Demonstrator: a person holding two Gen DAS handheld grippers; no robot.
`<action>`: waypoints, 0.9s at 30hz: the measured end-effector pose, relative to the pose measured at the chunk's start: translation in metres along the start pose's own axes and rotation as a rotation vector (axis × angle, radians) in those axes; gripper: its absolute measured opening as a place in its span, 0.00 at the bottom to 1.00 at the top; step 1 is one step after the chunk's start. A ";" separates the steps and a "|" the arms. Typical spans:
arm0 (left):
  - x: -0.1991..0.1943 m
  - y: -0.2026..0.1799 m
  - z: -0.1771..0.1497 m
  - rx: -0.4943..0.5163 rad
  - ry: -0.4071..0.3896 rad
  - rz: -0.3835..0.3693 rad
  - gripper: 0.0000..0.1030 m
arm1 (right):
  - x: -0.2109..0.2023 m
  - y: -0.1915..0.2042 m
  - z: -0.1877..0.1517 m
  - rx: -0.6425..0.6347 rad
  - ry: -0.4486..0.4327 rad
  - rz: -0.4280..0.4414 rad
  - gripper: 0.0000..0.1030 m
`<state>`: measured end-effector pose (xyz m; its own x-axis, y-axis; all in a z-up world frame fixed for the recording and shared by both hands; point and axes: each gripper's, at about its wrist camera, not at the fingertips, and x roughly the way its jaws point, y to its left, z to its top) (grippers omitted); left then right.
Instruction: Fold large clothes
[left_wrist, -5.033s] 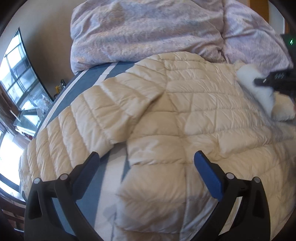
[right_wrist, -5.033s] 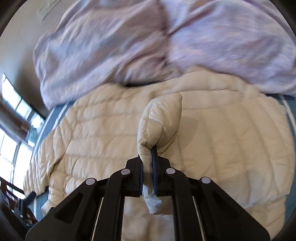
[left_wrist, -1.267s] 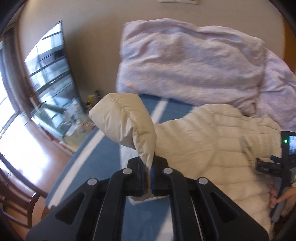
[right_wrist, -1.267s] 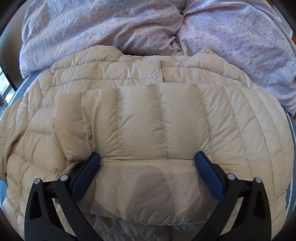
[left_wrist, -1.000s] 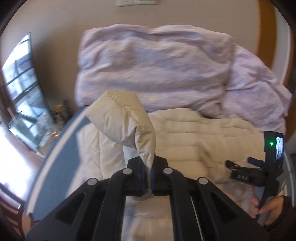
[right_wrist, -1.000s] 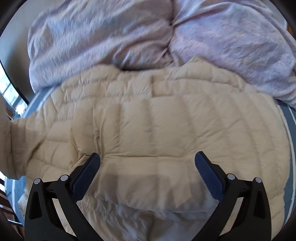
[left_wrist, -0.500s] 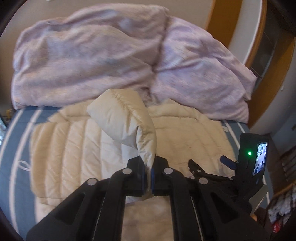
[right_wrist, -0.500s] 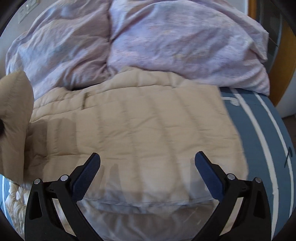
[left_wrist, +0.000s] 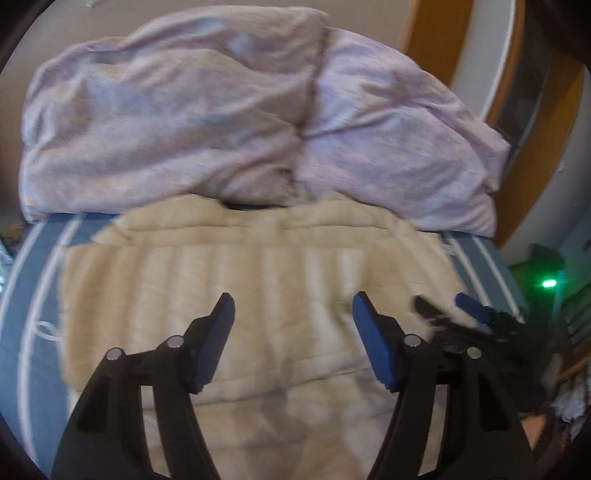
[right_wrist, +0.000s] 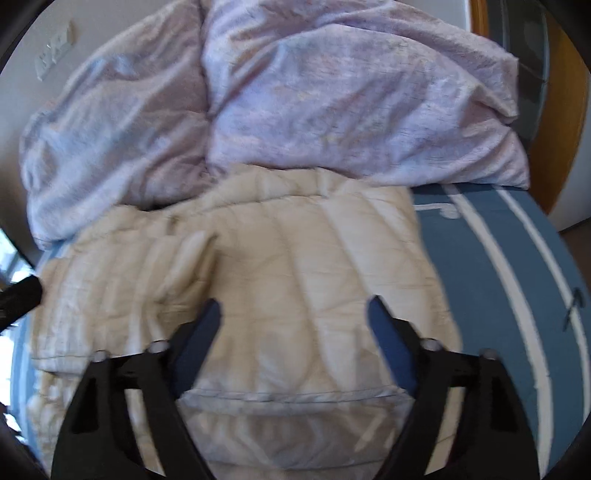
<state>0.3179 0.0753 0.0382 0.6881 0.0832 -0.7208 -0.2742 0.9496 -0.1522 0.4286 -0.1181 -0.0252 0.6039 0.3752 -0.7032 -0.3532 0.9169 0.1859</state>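
Observation:
A cream quilted puffer jacket (left_wrist: 258, 288) lies on the blue striped bed, both sleeves folded in over its body. It also fills the right wrist view (right_wrist: 295, 288). My left gripper (left_wrist: 293, 310) is open and empty, hovering above the jacket's middle. My right gripper (right_wrist: 293, 314) is open and empty above the jacket's lower part, near a stitched hem edge. In the left wrist view the right gripper (left_wrist: 458, 314) shows at the jacket's right edge, with a green light behind it.
A bunched lilac duvet (left_wrist: 221, 122) lies along the head of the bed, touching the jacket's far edge; it also shows in the right wrist view (right_wrist: 295, 103). Blue sheet with white stripes (right_wrist: 498, 258) lies right of the jacket. A wooden door frame (left_wrist: 546, 122) stands far right.
My left gripper carried the left sleeve across the jacket and has let go of it; its jaws are now open. The right gripper stayed open and shifted right.

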 end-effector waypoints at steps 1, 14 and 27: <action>-0.002 0.009 -0.001 0.000 0.000 0.035 0.64 | -0.002 0.005 0.001 0.002 0.003 0.046 0.60; 0.028 0.062 -0.026 0.046 0.046 0.254 0.64 | 0.020 0.084 -0.010 -0.136 0.069 0.255 0.24; 0.082 0.098 -0.048 -0.016 0.128 0.304 0.69 | 0.068 0.055 -0.031 -0.052 0.173 0.130 0.15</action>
<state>0.3156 0.1610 -0.0683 0.4834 0.3224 -0.8139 -0.4651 0.8822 0.0732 0.4284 -0.0462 -0.0837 0.4207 0.4572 -0.7836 -0.4591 0.8523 0.2508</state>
